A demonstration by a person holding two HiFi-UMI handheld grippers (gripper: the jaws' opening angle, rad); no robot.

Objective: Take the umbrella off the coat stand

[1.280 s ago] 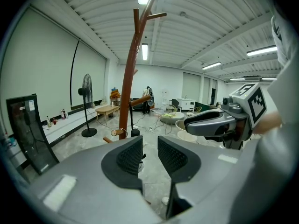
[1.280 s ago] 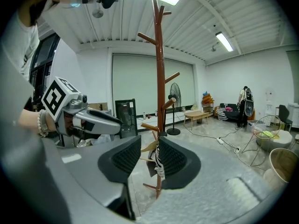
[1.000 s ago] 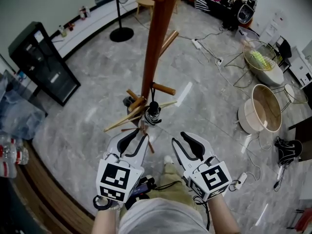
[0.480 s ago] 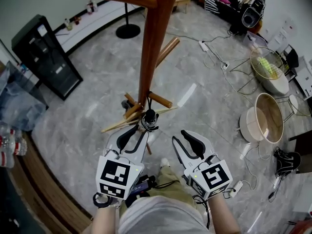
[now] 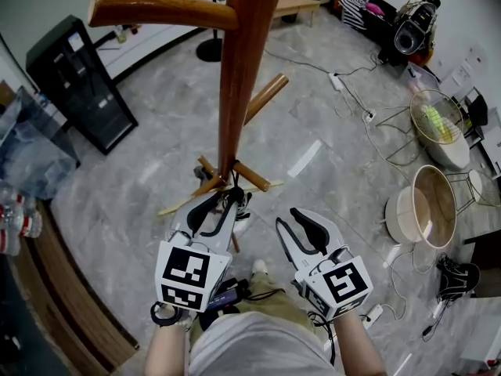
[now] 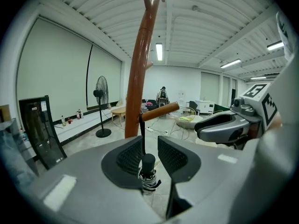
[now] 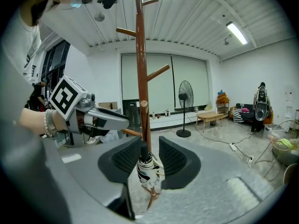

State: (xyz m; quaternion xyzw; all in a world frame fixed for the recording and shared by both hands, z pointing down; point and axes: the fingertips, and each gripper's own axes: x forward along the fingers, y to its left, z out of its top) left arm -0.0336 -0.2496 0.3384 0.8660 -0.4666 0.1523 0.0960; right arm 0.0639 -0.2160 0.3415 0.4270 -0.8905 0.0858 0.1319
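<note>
glossy wooden coat stand [image 5: 239, 69], polished marble floor [image 5: 313, 116]

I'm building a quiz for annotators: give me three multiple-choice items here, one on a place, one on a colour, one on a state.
1. The umbrella hangs from: A a low peg; B the top peg; C a wall hook.
2. The coat stand is: A white; B brown; C black.
3. The left tool's jaws are: A shut on the umbrella; B apart; C out of view.
Answers: A, its strap loops over that peg; B, plain wood tone; B, a gap shows either side of the umbrella.
</note>
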